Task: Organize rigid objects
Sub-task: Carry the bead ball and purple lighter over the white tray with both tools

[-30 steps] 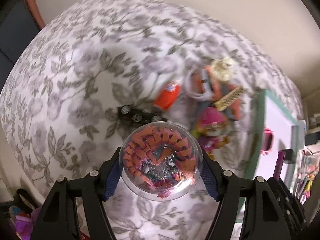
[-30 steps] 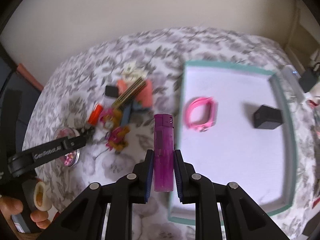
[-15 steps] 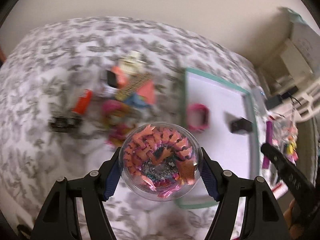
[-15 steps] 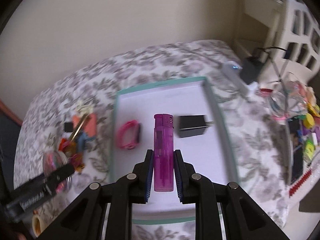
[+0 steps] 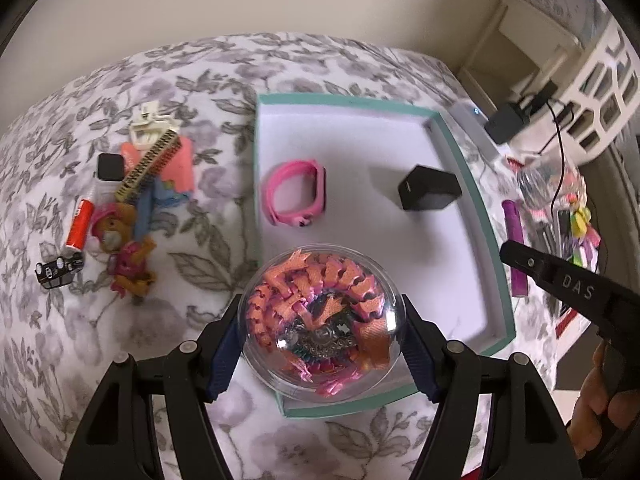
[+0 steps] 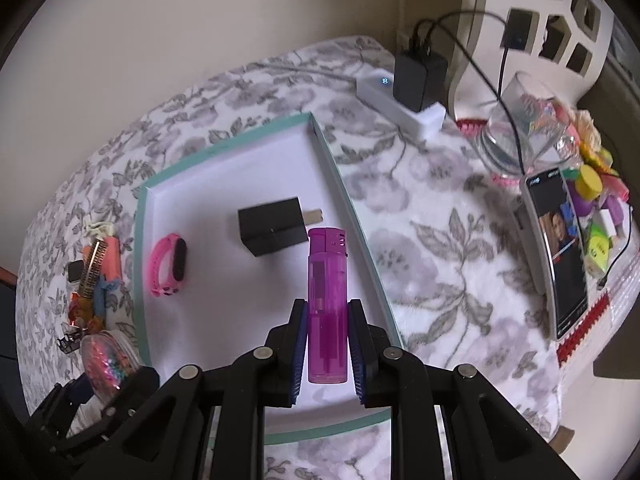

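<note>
My left gripper (image 5: 320, 332) was clamped on the clear round case (image 5: 318, 320) of coiled orange pieces, its blue pads pressing the rim at three and nine o'clock, so the dome faced up and nothing inside could spill. It hung over the near edge of the teal-rimmed tray (image 5: 486, 216), where I judged the case belonged. My right gripper (image 6: 327, 336) was closed tight on the purple lighter (image 6: 326, 304), pinched low on its body with the cap pointing to twelve o'clock, above the tray's right half. Already in the tray lay the pink band (image 5: 296, 194) and the black charger block (image 5: 430, 193), well apart (room left between them). On the flowered bench at nine o'clock of the tray, the unsorted heap (image 5: 136, 200) waited.
</note>
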